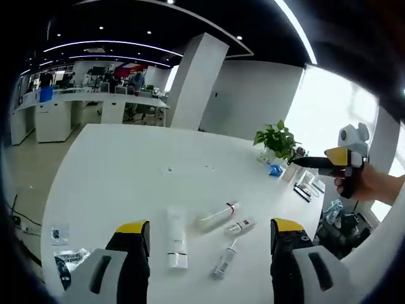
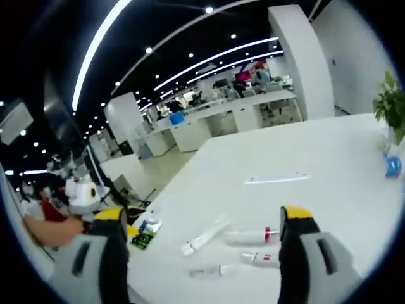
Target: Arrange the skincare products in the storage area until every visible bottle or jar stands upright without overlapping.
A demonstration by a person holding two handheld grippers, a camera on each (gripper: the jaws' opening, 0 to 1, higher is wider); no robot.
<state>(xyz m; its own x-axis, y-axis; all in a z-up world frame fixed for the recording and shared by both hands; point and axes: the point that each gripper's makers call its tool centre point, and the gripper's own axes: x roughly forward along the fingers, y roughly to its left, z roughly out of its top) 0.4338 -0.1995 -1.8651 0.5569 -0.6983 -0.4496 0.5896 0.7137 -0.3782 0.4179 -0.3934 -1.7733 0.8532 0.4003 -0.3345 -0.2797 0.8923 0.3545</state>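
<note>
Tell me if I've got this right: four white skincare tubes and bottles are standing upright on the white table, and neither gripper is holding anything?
Not quite. The four white skincare tubes and bottles are lying flat on the white table, not standing, as the left gripper view shows. The rest holds: the left gripper and right gripper are open and empty.

Large white table (image 1: 126, 164). Potted green plant (image 1: 277, 140) at far edge, small blue object (image 1: 274, 170) just beside. Printed packets (image 1: 66, 258) near front-left corner. White square pillar (image 1: 196, 82) beyond; white counters (image 1: 57, 114) further back; ceiling light strips (image 2: 209, 60).
</note>
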